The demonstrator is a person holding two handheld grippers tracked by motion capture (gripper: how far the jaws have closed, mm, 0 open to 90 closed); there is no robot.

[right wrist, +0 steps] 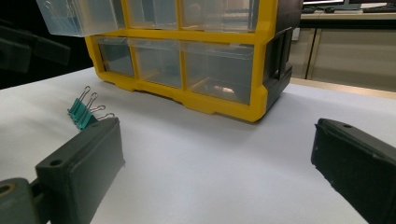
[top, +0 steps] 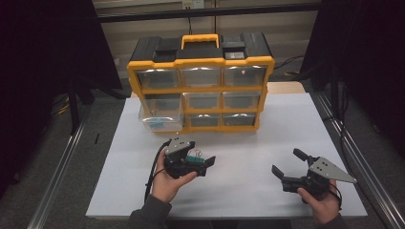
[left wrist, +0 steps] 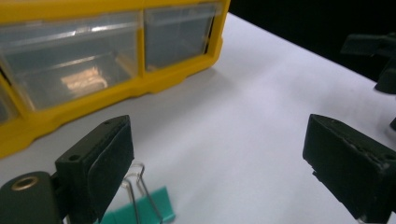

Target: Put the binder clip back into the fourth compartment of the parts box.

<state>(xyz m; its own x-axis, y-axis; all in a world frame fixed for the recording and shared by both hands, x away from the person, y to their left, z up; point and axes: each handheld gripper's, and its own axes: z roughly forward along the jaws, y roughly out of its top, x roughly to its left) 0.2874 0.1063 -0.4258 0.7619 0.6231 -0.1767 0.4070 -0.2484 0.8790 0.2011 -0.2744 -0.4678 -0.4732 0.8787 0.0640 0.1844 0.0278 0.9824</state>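
Observation:
A green binder clip [top: 194, 157] with wire handles lies on the white table [top: 248, 143], just in front of the organizer. My left gripper [top: 200, 160] stands open around that spot. In the left gripper view the clip [left wrist: 148, 211] rests against the inside of the left jaw pad [left wrist: 109, 163], and the other jaw is far off it. My right gripper [top: 289, 162] is open at the table's right front with nothing between its jaws. From the right gripper view [right wrist: 215, 163] the green clip [right wrist: 81, 113] shows on the table at the left.
A yellow and black drawer organizer [top: 200, 88] with clear drawers stands at the back centre. Its left middle drawer [top: 161, 116] is pulled out and holds small greenish items. Metal rails [top: 344, 138] run along both table sides.

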